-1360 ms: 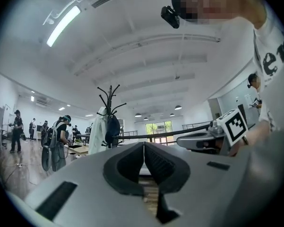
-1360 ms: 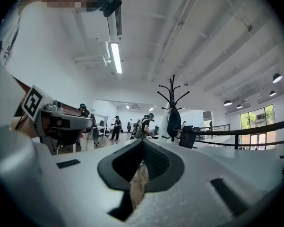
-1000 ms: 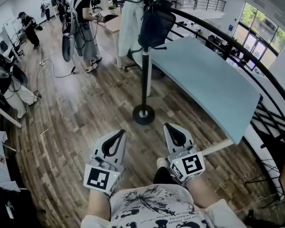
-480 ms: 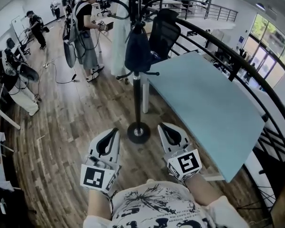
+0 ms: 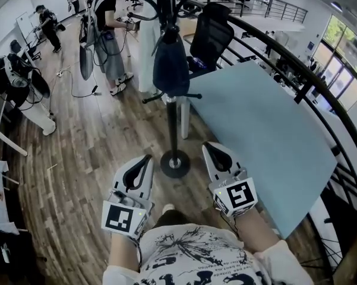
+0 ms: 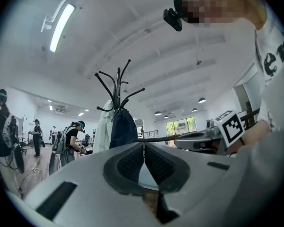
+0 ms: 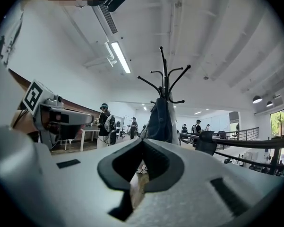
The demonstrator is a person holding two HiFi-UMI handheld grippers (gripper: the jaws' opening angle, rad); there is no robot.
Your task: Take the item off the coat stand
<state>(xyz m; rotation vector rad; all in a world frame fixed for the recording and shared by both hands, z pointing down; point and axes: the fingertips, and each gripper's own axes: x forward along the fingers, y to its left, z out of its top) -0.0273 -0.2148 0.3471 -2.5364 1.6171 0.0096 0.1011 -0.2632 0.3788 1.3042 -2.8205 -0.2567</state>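
Out on the left, a person (image 5: 110,34) is standing near a white coat (image 5: 147,46). The left tool (image 5: 147,158) is hovering over the wood floor (image 5: 77,159), jaws pressed together on nothing. Dead centre, the coat stand (image 5: 173,123) is rising just ahead of both tools, and the dark bag (image 5: 170,64) is hanging high on it (the coat right beside it). The right tool (image 5: 209,146) is hovering too, jaws closed and empty, with the blue desk (image 5: 267,135) stretching off to its right.
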